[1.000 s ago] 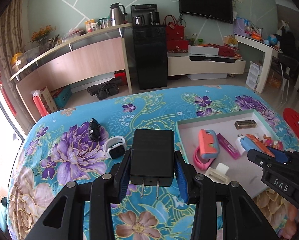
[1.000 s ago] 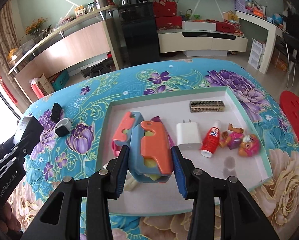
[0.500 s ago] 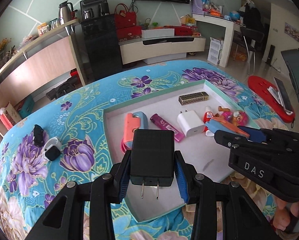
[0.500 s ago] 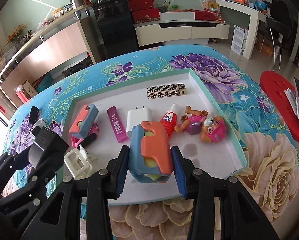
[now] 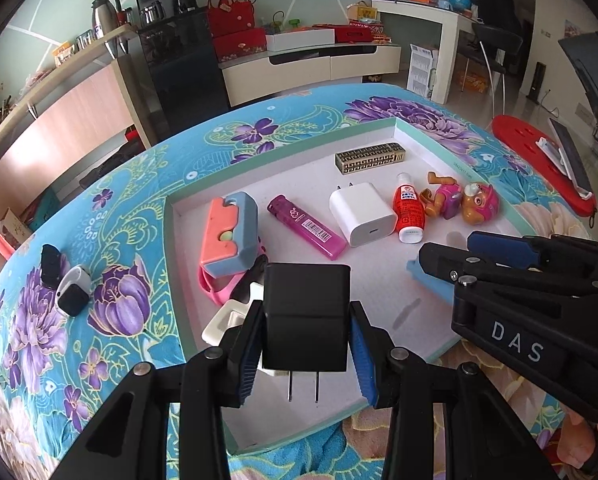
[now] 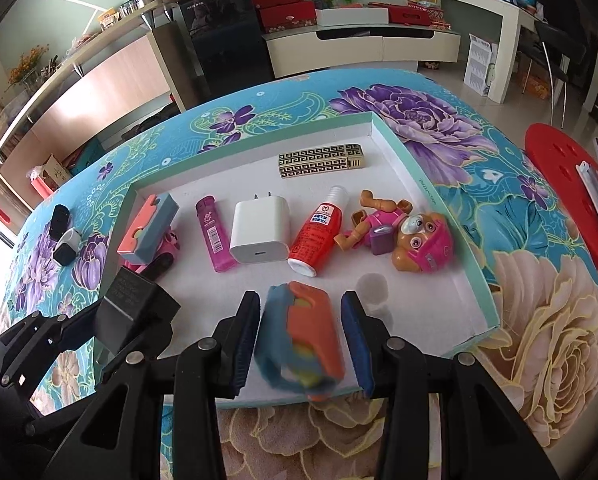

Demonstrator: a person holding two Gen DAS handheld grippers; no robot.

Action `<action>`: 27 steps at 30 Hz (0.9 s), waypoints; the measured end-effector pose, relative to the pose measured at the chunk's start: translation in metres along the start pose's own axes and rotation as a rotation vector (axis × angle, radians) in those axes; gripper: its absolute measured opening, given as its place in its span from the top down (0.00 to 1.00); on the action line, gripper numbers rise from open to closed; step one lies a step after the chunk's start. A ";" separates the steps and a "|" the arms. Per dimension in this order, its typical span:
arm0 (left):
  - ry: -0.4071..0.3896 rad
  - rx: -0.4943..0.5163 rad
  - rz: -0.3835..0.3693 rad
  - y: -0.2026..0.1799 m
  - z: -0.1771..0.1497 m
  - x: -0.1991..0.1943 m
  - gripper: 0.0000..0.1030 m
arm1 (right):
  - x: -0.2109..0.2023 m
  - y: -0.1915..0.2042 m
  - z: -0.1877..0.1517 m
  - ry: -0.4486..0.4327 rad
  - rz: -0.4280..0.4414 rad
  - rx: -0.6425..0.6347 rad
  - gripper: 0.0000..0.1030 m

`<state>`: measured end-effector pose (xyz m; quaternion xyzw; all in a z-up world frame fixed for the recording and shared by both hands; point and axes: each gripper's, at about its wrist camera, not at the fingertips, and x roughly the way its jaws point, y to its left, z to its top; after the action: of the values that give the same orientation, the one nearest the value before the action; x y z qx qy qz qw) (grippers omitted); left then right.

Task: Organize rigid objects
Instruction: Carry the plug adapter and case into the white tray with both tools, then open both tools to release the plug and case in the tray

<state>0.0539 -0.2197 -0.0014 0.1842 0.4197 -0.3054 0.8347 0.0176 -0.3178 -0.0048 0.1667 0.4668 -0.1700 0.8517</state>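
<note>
My left gripper (image 5: pixel 305 340) is shut on a black plug adapter (image 5: pixel 305 316), prongs toward me, above the near left part of the white tray (image 5: pixel 403 136). It also shows in the right wrist view (image 6: pixel 135 312). My right gripper (image 6: pixel 301 340) has opened; the blue and orange case (image 6: pixel 305 340) between its fingers is blurred and tilted, dropping over the tray's (image 6: pixel 475 268) front edge. The right gripper (image 5: pixel 479 256) shows in the left wrist view at right.
In the tray lie a second blue and orange case (image 5: pixel 229 236), a pink lighter (image 5: pixel 307 226), a white charger (image 5: pixel 363 214), a red bottle (image 5: pixel 409 212), a toy pup (image 5: pixel 463 200) and a patterned box (image 5: pixel 371 156). A smartwatch (image 5: pixel 71 296) lies on the floral cloth at left.
The right gripper's fingers have spread and the blue and orange case has slipped loose between them. Both grippers have moved closer over the tray.
</note>
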 end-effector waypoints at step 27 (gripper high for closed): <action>-0.058 -0.126 0.099 0.058 0.005 -0.031 0.30 | -0.021 0.002 0.006 -0.055 0.022 0.008 0.58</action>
<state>0.0812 -0.1684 0.0302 0.1429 0.4040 -0.2420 0.8705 0.0125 -0.3154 0.0159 0.1705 0.4409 -0.1669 0.8653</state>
